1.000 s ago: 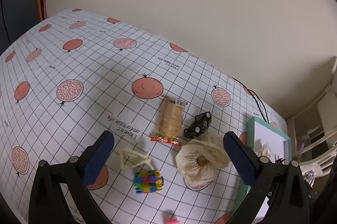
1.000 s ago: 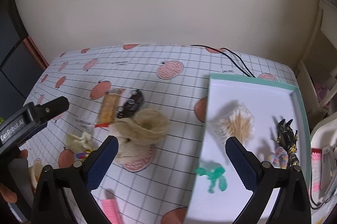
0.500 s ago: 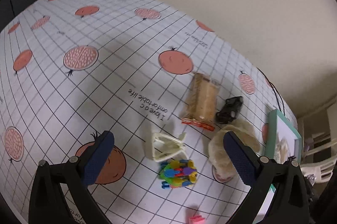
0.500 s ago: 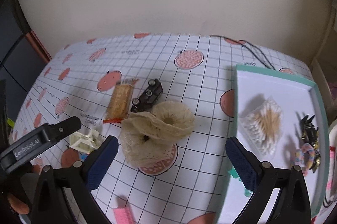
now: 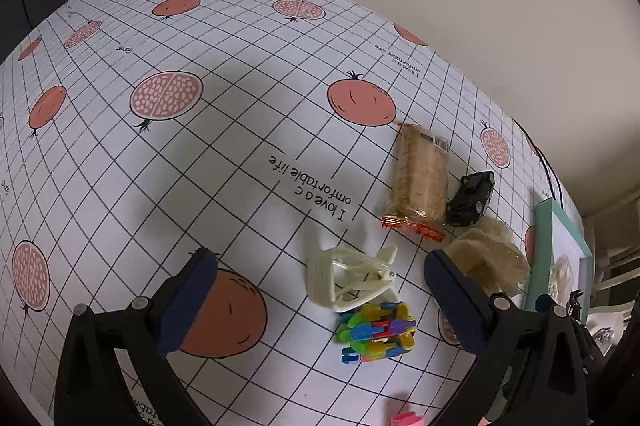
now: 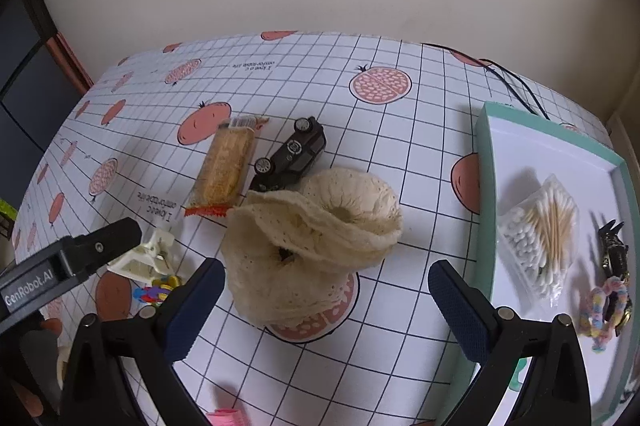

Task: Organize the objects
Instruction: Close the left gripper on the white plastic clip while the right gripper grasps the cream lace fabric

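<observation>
My left gripper (image 5: 318, 278) is open just above the cream plastic clip (image 5: 352, 280), which lies between its pads beside a bundle of coloured pegs (image 5: 376, 332). My right gripper (image 6: 326, 284) is open over the crumpled cream lace cloth (image 6: 316, 226). A wrapped biscuit bar (image 6: 224, 168) and a black toy car (image 6: 292, 156) on its side lie behind the cloth. The teal-rimmed white tray (image 6: 486, 162) on the right holds a bag of cotton swabs (image 6: 540, 234), a dark hair claw (image 6: 612, 246) and a pastel scrunchie (image 6: 600, 310). The left gripper's body (image 6: 68, 262) shows in the right wrist view.
A pomegranate-print grid tablecloth (image 5: 200, 154) covers the table, which runs back to a beige wall. A black cable (image 6: 508, 78) lies behind the tray. A pink object (image 6: 226, 418) sits at the near edge. The cloth's left half carries nothing.
Both grippers have moved forward and down toward the table. The left one now frames the cream clip; the right one has shifted left from the tray to the lace cloth.
</observation>
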The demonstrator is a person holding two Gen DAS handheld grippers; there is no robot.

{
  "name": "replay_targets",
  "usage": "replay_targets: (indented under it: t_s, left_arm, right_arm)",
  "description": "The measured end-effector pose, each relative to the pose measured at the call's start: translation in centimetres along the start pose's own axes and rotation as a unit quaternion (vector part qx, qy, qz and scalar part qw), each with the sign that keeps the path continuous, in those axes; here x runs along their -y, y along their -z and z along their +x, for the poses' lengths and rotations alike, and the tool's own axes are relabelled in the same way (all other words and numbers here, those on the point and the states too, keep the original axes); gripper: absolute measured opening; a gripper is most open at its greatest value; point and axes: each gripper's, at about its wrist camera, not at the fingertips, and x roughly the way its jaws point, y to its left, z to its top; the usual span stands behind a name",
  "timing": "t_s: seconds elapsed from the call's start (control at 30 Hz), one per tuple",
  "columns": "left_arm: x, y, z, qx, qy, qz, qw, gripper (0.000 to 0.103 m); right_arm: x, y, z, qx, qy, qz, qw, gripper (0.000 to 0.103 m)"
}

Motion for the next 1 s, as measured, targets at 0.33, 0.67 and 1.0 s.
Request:
replay_targets:
  t_s: [0.33, 0.67, 1.0]
  left_arm:
    - [0.8, 0.2, 1.9, -0.013, -0.005, 0.02, 0.9997, 0.089]
    - [1.0, 0.3, 2.8, -0.016, -0.023, 0.028, 0.9992, 0.077]
    - [1.1, 0.2, 2.7, -0.007, -0.039, 0.036, 0.9986, 0.065]
  right_arm:
    - [-0.7, 0.5, 2.0, -0.008, -0.006, -0.007, 1.0, 0.103]
    - [-1.2, 0.9, 3.4, -0.012, -0.011, -0.009, 1.0, 0.102]
    - [-1.3, 0.7, 3.7, -0.005, 0.0, -0.013, 1.0, 0.097]
